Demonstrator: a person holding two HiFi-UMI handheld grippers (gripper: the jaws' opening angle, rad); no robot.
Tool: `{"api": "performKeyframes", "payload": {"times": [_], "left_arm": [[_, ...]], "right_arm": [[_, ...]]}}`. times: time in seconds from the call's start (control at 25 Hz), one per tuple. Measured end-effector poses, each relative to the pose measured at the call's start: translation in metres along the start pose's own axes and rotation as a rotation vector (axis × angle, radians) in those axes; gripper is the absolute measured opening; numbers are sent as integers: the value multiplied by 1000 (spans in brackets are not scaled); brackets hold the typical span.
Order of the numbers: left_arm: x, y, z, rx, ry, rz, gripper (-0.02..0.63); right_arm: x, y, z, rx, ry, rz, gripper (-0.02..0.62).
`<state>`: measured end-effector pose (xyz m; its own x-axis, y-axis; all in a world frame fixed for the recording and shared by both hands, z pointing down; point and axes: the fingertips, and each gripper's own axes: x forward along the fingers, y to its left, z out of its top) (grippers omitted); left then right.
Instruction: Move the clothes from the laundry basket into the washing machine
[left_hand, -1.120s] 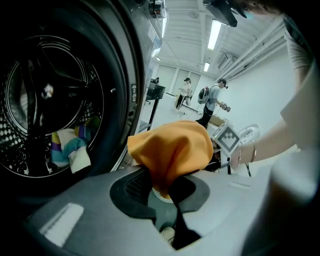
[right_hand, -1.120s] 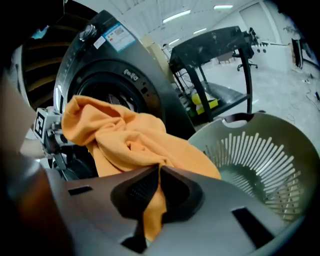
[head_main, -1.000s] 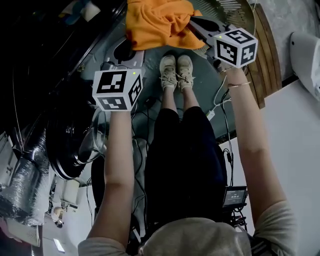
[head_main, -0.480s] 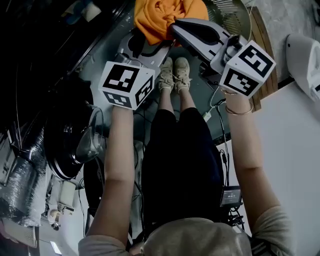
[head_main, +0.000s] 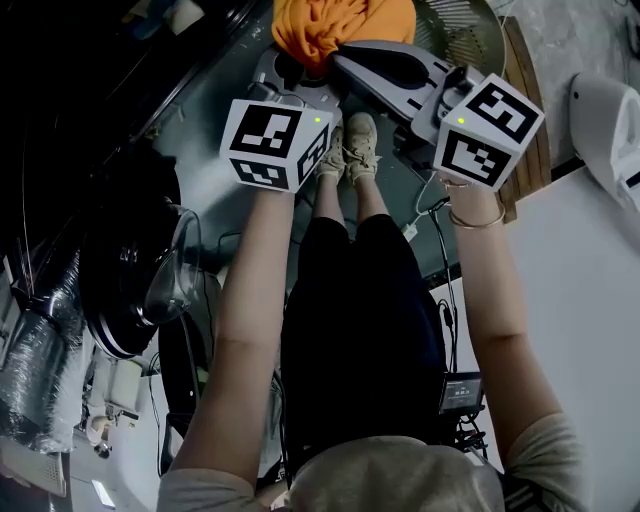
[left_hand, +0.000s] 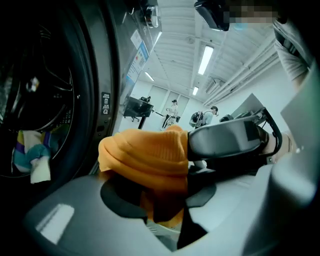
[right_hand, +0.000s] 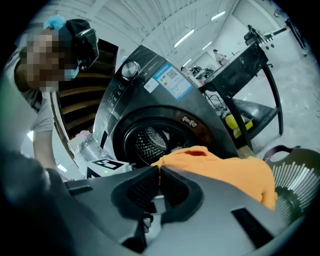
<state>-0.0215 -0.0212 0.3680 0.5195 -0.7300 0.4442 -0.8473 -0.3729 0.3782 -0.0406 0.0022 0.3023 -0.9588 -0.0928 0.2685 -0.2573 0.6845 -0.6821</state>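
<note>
Pale sneakers (head_main: 362, 145) and black trousers (head_main: 365, 330) fill the middle of the head view, with a small lit screen (head_main: 462, 392) at lower right and silver foil ducting (head_main: 30, 380) at lower left. Wooden boards (head_main: 522, 90) lie at upper right. In the left gripper view, people (left_hand: 172, 111) stand at centre under ceiling strip lights (left_hand: 205, 59). A black metal rack (right_hand: 250, 65) rises at the right gripper view's upper right.

Your head camera looks steeply down from above, while each gripper camera peers closely along its jaws at the orange garment (left_hand: 145, 160) all three share.
</note>
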Motion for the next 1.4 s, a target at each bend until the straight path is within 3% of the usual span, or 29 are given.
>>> {"api": "performKeyframes", "payload": {"times": [0.04,0.12,0.2,0.32,0.52,0.84,1.08,1.24,1.4], "left_arm": [[0,2,0,-1,-13,18,156],[-5,12,-1,-23,-42,77,125],[-21,30,0,-93,-95,158,91],[-47,65,5,-186,-158,260,86],[-60,100,7,-121,-126,330,86],[-92,190,40,-113,-218,550,87],[-81,228,41,-51,-182,591,87],[-87,255,49,-59,-193,647,87],[-98,280,59,-115,-268,720,87]], "right_arm": [[2,-1,-1,4,-1,2,16],[5,-2,0,-3,-13,-4,17],[8,-2,1,-31,-24,-18,17],[19,2,-5,-53,-11,-24,20],[35,-4,-21,-6,-7,-49,20],[44,-16,-31,29,-9,-81,20],[50,-32,-42,58,-1,-113,20],[50,-36,-48,74,0,-117,20],[52,-36,-55,90,2,-107,20]]}}
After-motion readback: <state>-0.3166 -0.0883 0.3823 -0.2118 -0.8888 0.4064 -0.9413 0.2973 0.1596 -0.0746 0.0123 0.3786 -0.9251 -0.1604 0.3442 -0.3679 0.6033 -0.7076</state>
